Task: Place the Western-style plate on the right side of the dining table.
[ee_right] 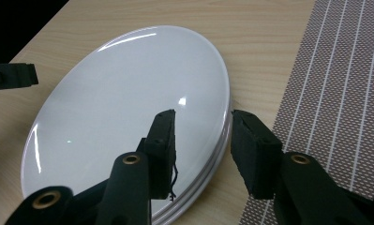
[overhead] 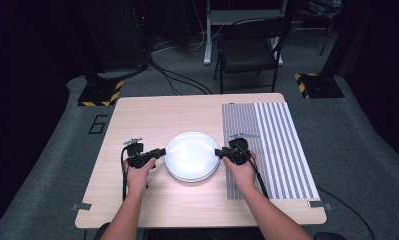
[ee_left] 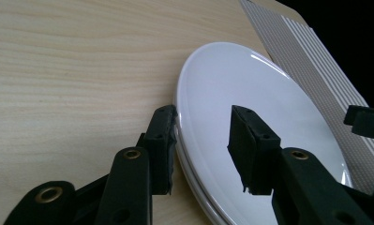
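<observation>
A stack of white plates (overhead: pixel 192 156) sits in the middle of the wooden table. My left gripper (overhead: pixel 160 152) is at the stack's left edge, open, its jaws straddling the rim of the plates (ee_left: pixel 250 98): one jaw over the plate, the other outside the rim. My right gripper (overhead: pixel 220 153) is at the stack's right edge, open as well, one jaw above the plates (ee_right: pixel 123 108) and the other outside beside the rim. In the left gripper view my left gripper (ee_left: pixel 201 140) has the rim in its gap; in the right gripper view my right gripper (ee_right: pixel 203 145) does likewise.
A grey striped placemat (overhead: pixel 267 145) covers the right part of the table (overhead: pixel 147 115), just right of the plates. A folding chair (overhead: pixel 249 47) stands beyond the far edge. Bare wood lies left of and behind the stack.
</observation>
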The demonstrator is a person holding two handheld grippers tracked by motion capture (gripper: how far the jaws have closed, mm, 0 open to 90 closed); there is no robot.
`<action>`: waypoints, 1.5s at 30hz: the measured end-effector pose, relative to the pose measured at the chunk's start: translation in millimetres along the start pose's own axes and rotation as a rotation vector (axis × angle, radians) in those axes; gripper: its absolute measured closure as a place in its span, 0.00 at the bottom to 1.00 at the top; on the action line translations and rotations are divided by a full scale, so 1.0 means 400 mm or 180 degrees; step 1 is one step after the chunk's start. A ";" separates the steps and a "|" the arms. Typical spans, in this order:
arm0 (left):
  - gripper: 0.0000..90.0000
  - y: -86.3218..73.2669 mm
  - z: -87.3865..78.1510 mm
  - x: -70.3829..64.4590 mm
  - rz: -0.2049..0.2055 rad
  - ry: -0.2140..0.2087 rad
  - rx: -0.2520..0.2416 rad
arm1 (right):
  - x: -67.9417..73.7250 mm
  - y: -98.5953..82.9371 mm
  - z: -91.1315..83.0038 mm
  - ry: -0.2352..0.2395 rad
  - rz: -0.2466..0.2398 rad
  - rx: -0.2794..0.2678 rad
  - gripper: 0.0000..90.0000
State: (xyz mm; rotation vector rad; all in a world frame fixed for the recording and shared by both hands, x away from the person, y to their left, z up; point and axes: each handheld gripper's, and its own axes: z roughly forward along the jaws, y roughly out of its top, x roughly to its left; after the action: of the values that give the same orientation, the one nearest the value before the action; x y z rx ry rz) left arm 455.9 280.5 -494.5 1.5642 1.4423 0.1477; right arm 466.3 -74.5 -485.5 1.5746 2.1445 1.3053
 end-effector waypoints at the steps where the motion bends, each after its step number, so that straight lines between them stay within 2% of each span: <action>1: 0.69 0.000 0.001 0.000 -0.0031 -0.0027 0.0010 | -0.001 0.000 0.000 0.0003 0.0005 0.0013 0.66; 3: 0.70 -0.001 0.004 -0.002 -0.0116 -0.0092 -0.0001 | -0.002 0.000 0.001 0.0002 0.0030 0.0019 0.66; 14: 0.74 -0.007 0.021 0.004 -0.0230 -0.0104 0.0110 | -0.014 -0.008 0.009 0.0043 0.0146 0.0068 0.66; 22: 0.77 -0.009 0.026 0.004 -0.0268 -0.0129 0.0129 | -0.013 -0.012 0.017 0.0048 0.0145 0.0086 0.67; 25: 0.76 -0.009 0.025 0.008 -0.0249 -0.0071 0.0143 | -0.014 -0.014 0.020 0.0060 0.0156 0.0086 0.66; 29: 0.76 -0.011 0.028 0.009 -0.0298 -0.0089 0.0178 | -0.012 -0.013 0.019 0.0060 0.0191 0.0080 0.66; 33: 0.75 -0.013 0.032 0.006 -0.0265 -0.0065 0.0197 | -0.015 -0.014 0.021 0.0050 0.0168 0.0077 0.66; 45: 0.75 -0.014 0.034 0.003 -0.0264 -0.0112 0.0216 | -0.019 -0.029 0.034 0.0068 0.0328 0.0114 0.64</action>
State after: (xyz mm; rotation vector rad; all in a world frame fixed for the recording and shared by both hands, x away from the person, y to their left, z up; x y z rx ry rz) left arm 461.3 273.1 -506.2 1.5510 1.4956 0.0223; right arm 469.6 -74.2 -504.8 1.7138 2.1369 1.3267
